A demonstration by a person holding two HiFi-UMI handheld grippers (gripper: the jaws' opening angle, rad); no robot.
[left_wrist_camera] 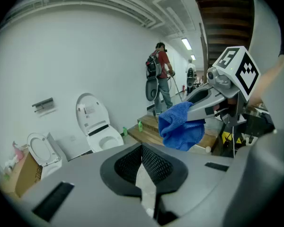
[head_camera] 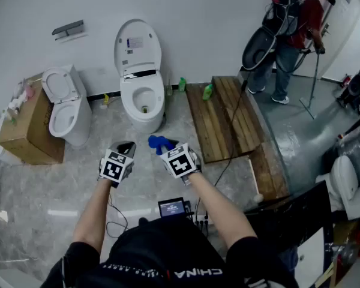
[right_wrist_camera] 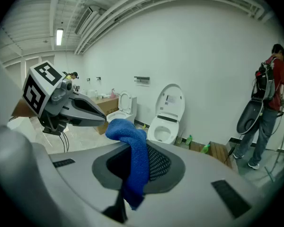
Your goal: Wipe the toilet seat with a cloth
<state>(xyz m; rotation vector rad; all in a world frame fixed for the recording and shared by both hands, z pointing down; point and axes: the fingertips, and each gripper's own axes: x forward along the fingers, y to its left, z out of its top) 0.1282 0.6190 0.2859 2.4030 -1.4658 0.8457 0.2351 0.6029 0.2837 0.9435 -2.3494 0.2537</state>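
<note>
Grey and empty, my left gripper hung over the floor with its jaws together. Ahead, the toilet seat lay untouched under its raised lid, so I judged that all the wiping was left to do. Just to the right, the blue cloth drooped from my right gripper, which was clamped on it well short of the seat.

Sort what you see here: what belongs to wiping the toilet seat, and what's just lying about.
For the job:
blue cloth, clamped in the right gripper
left gripper, shut and empty
middle toilet, lid up, probably the one to wipe

Lying about:
second toilet at the left
cardboard box
green bottle
wooden platform
</note>
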